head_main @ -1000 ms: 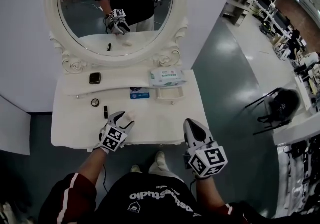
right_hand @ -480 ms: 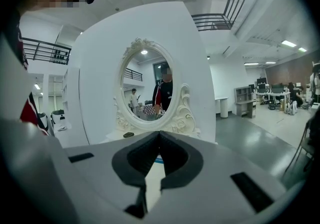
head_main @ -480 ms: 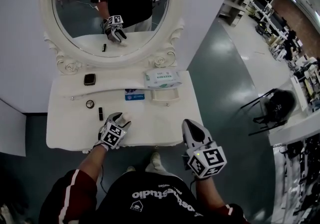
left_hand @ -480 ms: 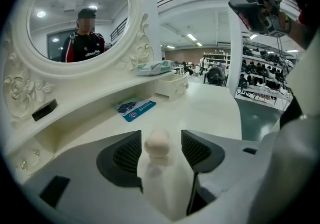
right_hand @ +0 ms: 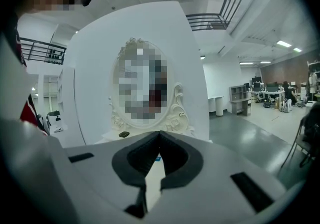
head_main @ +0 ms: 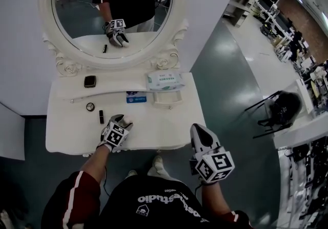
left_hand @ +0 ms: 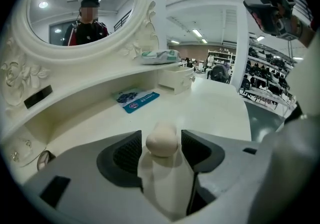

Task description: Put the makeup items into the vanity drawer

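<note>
A beige egg-shaped makeup sponge (left_hand: 161,142) sits between the pads of my left gripper (left_hand: 161,154), which is shut on it low over the white vanity top (head_main: 154,123) near its front edge. In the head view that left gripper (head_main: 122,120) is at the table's front left. A black lipstick (head_main: 101,116), a small round item (head_main: 90,106) and a black compact (head_main: 90,81) lie to its left and behind it. A small white drawer (head_main: 166,97) stands at the back. My right gripper (head_main: 198,129) hangs shut and empty in front of the table's edge.
A wipes pack (head_main: 165,80) lies on the raised shelf above the drawer, a blue packet (head_main: 136,98) beside it. A thin stick (head_main: 97,99) lies along the shelf edge. The oval mirror (head_main: 115,10) backs the vanity. A black chair (head_main: 284,107) stands far right.
The left gripper has drawn back slightly toward the front edge with the sponge in it. The right gripper has hardly moved.
</note>
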Demonstrator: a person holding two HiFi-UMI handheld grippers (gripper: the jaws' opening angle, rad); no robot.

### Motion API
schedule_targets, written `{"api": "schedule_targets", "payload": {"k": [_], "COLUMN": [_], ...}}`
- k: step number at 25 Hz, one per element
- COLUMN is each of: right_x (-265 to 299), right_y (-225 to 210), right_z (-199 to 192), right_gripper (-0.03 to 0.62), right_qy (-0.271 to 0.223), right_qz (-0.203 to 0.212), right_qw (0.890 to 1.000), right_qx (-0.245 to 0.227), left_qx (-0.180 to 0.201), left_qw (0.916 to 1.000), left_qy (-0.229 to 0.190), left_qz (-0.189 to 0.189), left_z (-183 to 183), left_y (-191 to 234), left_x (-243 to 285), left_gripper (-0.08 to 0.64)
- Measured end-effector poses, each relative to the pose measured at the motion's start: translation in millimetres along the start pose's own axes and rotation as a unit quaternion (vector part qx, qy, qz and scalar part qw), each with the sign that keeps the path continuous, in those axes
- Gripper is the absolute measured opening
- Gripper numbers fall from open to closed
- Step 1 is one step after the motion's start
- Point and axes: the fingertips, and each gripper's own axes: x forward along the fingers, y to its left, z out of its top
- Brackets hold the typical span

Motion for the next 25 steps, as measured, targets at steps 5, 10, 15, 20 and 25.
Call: {"api": "schedule_targets", "payload": {"k": [5,10,15,20,25], "right_x": [-2.3,-5.9,-6.8,-8.6,-3.1], "right_y": [-2.4,-3.8,-2.1,-0.4,5.7], "right_z": [-2.8,-4.9,-5.5,-4.9,-4.1], "right_gripper": [0.003,0.003,0.003,0.003,0.003], "right_qy": [0.003,0.004,0.004,0.002,0.001], "right_qz": [-0.003,-0.006,-0.005,-0.002,0.009], "right_qw": [1.000,1.000,1.000,1.000,1.000], "right_qx": [0.003,0.008,0.007,0.004,0.002], "left_qx": [-0.004,-0.002,-0.006,-0.013,-0.015], "left_qw": [0.9999,0.9998,0.9998,0.9997,0.9998], "left_qy": [0.007,0.016,0.018,0.016,0.007], "left_qz": [0.011,0.010,0.008,0.008,0.013], "left_z": [0.0,0.5,-0.4,1.2,8.5], "left_y": [4.6,2.8,1.8,1.0,0.3], "left_x": [0.7,-2.0,-1.0,-4.9,-13.9], "left_gripper": [0.238,0.183,0.167,0.158,0.155]}}
